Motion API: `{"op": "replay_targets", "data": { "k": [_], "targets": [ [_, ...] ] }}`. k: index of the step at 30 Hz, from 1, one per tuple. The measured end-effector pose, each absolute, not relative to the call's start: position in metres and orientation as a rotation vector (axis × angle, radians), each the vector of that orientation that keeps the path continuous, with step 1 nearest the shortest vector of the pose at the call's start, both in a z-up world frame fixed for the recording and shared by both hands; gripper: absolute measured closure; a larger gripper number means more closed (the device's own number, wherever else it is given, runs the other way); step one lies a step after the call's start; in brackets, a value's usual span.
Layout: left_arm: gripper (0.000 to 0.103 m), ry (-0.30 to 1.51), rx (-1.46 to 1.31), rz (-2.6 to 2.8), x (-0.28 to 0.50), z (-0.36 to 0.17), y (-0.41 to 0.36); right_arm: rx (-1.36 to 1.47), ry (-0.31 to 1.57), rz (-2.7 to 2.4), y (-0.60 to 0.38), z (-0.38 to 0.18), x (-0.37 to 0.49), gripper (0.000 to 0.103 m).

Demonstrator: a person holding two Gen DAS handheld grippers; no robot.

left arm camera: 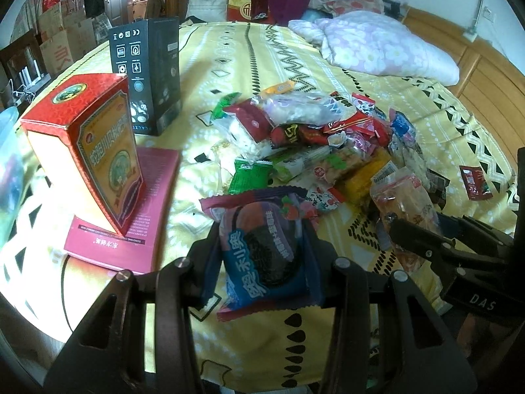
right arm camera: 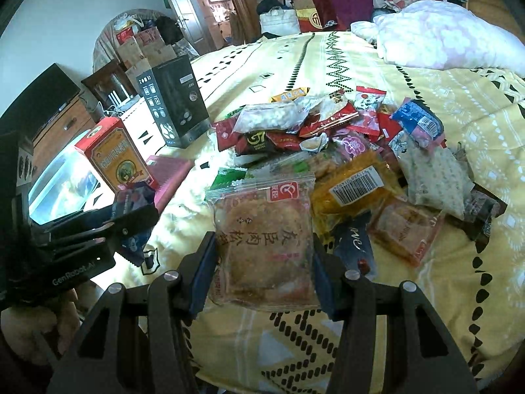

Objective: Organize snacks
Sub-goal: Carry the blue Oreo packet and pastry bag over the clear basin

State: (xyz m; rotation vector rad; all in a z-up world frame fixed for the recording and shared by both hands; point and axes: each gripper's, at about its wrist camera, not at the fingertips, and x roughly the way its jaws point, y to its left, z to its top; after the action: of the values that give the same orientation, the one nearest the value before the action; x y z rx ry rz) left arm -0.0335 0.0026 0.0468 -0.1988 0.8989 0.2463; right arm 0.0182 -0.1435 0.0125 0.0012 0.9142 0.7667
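The left gripper (left arm camera: 262,256) points steeply down over the yellow patterned bedspread (left arm camera: 328,52), its two fingers clamped on the sides of a purple-and-blue cookie packet (left arm camera: 262,246); the packet hangs between the pads, clear of the cover, its upper edge toward the snack pile (left arm camera: 328,138); the same packet shows in the right wrist view as a dark purple shape (right arm camera: 134,216) pinched in the black jaws at the left edge, just beside the right gripper's load.

The right gripper (right arm camera: 262,256) is tilted down at a similar slant, a little less steep; its blue-padded fingers (right arm camera: 205,269) are closed on a clear packet of a brown meat-floss cake (right arm camera: 262,239), which is gripped by its two side edges and held above the bedspread, in front of the heap; from the left wrist view this gripper enters from the lower right with the orange-tinted packet (left arm camera: 407,207) in its tips.

The two grippers sit side by side, near each other but apart; part of a hand (right arm camera: 65,315) shows below the left gripper's body.

The remaining snacks lie heaped in the middle of the bed; to the left stand a red box (left arm camera: 85,144) on a pink booklet (left arm camera: 137,210) and a black box (left arm camera: 151,72) behind them; a pale floral pillow (left arm camera: 387,46) lies at the far right.
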Motion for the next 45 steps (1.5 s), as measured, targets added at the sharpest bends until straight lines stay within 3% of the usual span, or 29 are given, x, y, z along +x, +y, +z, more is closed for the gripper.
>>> {"op": "replay_targets", "data": {
  "k": [36,45],
  "targets": [
    [0.058,0.898,-0.209,0.241,-0.030,0.051,0.000,0.000,0.914,0.761,-0.143,0.016,0.018,0.046],
    [0.058,0.778,-0.214,0.298,-0.041,0.102,0.031,-0.015,0.825,0.786,-0.133,0.056,0.028,0.046]
  ]
}}
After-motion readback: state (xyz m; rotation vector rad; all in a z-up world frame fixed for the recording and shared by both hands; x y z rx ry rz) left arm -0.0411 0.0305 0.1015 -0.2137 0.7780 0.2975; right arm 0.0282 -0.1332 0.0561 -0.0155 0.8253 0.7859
